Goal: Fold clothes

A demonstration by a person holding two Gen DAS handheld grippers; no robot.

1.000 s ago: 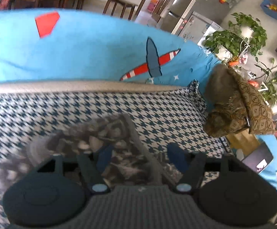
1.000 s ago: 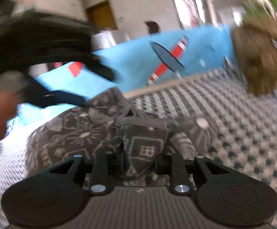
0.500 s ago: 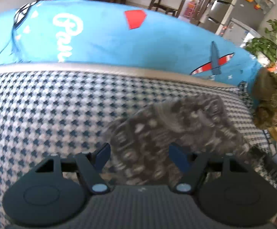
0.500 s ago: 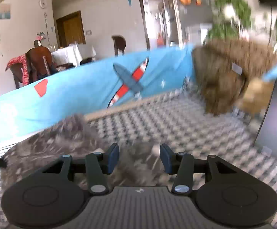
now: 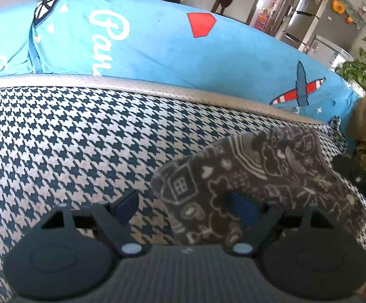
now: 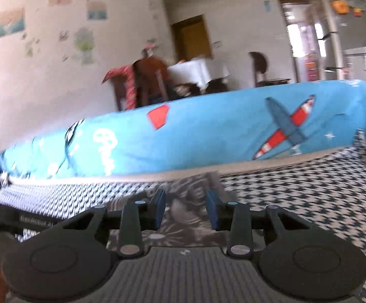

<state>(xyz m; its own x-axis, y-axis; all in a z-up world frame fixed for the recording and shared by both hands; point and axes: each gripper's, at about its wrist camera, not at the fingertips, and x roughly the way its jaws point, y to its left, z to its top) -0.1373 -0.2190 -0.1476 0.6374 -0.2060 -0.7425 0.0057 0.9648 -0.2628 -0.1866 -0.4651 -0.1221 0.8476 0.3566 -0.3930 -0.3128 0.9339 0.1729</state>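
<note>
Daylight was bright from doorway (image 6: 300,43); my right view smeared with motion blur, fisheye bent edges.

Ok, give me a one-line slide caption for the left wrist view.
Open left gripper over a grey patterned garment lying on the houndstooth cushion, blue printed cover behind.

There is one gray cloth (image 5: 271,174) with white drawings. There are two claws, a left claw (image 5: 185,208) and a right claw (image 6: 186,210). One blue cover (image 5: 157,48) hangs behind.
</note>
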